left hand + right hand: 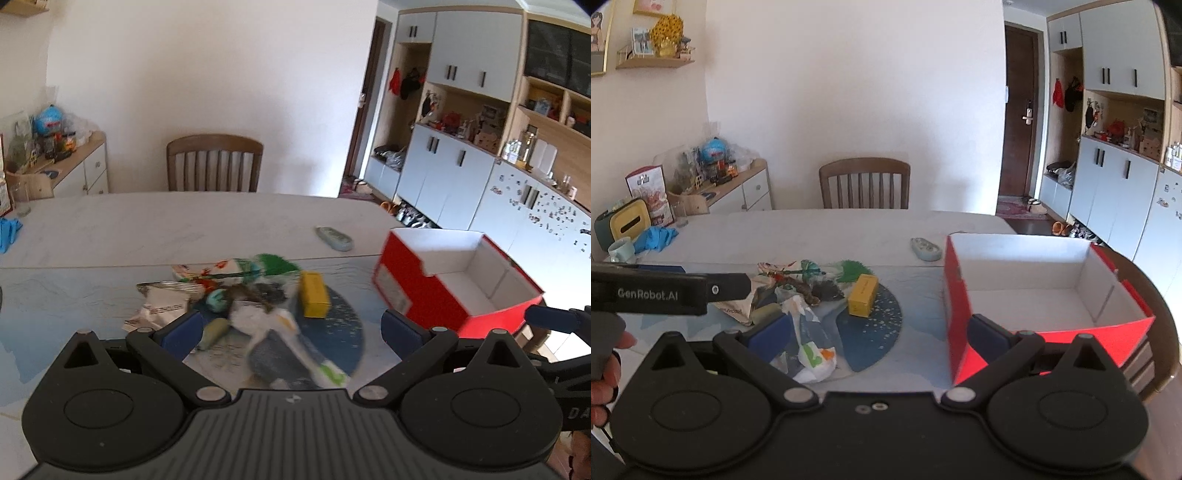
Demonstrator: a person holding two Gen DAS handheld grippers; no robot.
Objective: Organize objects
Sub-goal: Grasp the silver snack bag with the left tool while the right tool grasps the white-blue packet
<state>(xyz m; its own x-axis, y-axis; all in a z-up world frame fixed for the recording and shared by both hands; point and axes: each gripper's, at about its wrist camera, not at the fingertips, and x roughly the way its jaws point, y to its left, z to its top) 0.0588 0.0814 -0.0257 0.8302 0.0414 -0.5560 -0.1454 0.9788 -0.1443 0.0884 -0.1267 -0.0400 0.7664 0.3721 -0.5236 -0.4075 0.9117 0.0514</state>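
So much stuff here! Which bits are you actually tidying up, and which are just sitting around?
Part of the job:
- pile of wrappers and packets on the mat
- yellow box beside the pile
- open red box, apparently the place to put things
- left gripper and right gripper, both open

Just lying about:
- remote
- blue gloves
- mug
- chair

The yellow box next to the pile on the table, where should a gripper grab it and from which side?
Grip the yellow box across its two long sides, near the middle, coming down from above. It lies flat on the table mat with its long axis running away from the cameras, and its right side is clear. The wrapper pile crowds its left, so the open left gripper needs care there.
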